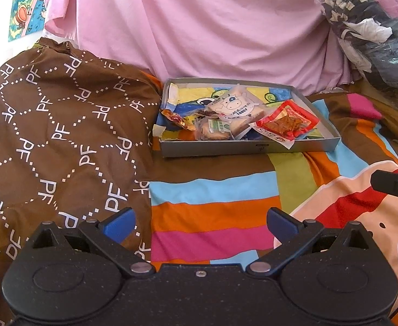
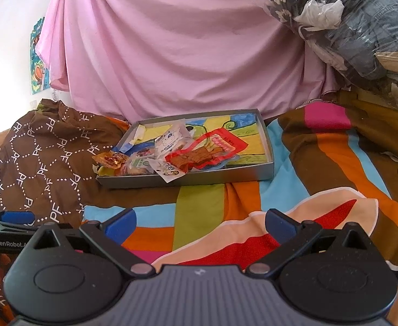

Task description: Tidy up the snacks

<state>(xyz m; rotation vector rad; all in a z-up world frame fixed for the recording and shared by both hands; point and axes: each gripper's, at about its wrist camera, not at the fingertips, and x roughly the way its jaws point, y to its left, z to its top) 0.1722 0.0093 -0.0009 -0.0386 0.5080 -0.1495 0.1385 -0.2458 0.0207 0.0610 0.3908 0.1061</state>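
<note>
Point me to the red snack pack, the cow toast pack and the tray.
red snack pack [image 1: 285,122], left wrist view, middle of the red wrapper.
cow toast pack [image 1: 232,106], left wrist view, on the cow print.
tray [image 2: 199,180], right wrist view, near grey wall.

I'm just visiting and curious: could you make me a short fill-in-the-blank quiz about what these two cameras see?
1. The snack packets lie in a shallow grey ____.
2. The red packet partly overlaps the one printed with a cartoon ____.
3. Both grippers, left and right, hold ____.
4. The cloth hanging behind is ____.

Answers: box; cow; nothing; pink
</note>
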